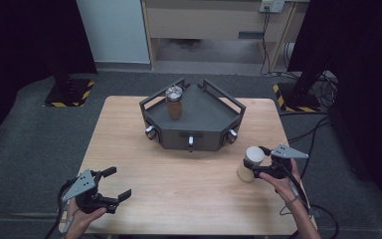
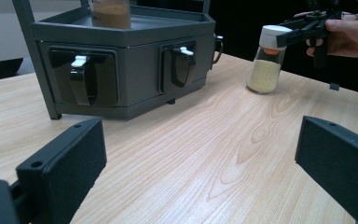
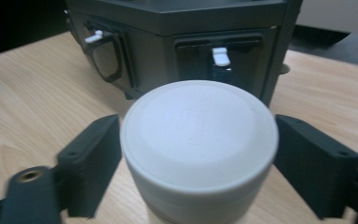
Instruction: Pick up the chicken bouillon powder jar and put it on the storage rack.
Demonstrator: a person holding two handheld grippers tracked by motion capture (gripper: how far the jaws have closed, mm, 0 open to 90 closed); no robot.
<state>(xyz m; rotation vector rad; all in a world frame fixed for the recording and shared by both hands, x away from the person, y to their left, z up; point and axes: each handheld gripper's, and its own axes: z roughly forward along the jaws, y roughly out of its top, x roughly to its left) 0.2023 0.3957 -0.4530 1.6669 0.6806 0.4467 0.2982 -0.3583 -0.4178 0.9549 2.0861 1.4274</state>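
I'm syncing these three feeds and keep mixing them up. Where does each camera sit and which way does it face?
High view: above the person's side, looking forward and down on the table; both forearms enter from below.
Left gripper view: rides the left hand-held gripper, low over the table, facing the grey rack.
Right gripper view: rides the right hand-held gripper, jaws either side of the white-capped jar.
Shared: the rack and that jar appear in all three.

The left gripper (image 1: 110, 185) hangs with jaws spread wide, empty, near the table's (image 1: 179, 199) front left corner. The right gripper (image 1: 256, 162) clamps a jar's white cap (image 1: 254, 154) near the table's right edge.
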